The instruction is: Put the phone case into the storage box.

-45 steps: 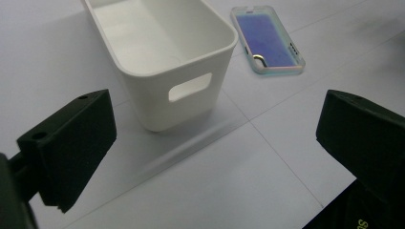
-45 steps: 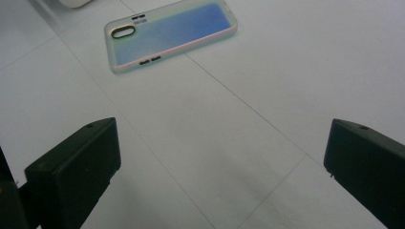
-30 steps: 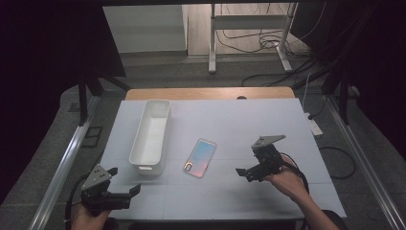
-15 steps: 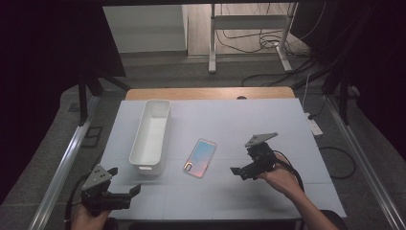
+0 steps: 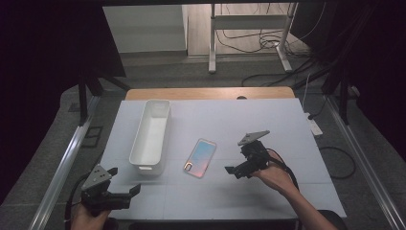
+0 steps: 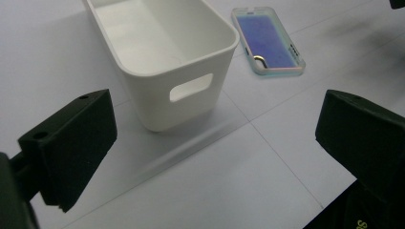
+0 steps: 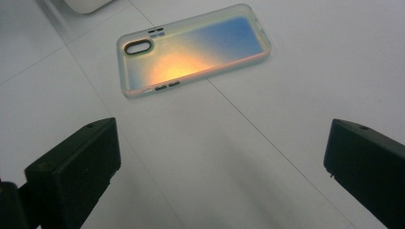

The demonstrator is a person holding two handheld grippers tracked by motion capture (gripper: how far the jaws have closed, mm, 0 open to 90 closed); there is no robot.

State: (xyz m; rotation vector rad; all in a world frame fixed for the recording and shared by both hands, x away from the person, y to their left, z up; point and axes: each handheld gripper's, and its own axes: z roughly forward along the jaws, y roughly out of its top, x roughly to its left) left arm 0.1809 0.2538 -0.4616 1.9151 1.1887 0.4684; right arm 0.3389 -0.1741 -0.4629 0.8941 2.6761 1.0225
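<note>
At the near left corner of the table [image 5: 287, 115] the left claw [image 5: 125, 191] is held low in a hand [image 5: 88, 218], its jaws spread wide with nothing between them and pointing toward the middle of the table. Straight ahead of this claw, a little way off, stands a long white bin [image 5: 151, 136] with a slot handle in its near end; in the left gripper view the bin [image 6: 167, 62] sits just beyond the gap between the jaws, bare inside. Past the bin's right side, ahead and to the right of the left claw, a phone case [image 6: 267, 40] lies flat on the white surface, near the bin but not touching it. From above, the phone case [image 5: 200, 157] rests between the bin and the right claw [image 5: 235, 170], with its camera cutout at the near end. The right claw, gripped by the person's right hand [image 5: 273, 175] with a cable trailing behind, points leftward at the case and hangs just beside its near right edge, apart from it. Its jaws gape wide, holding nothing. In the right gripper view the phone case [image 7: 193, 47] lies ahead of the jaws and slightly left of their midline, shimmering blue and orange, and a corner of the bin [image 7: 88, 5] peeks in beyond it at the top left.
</note>
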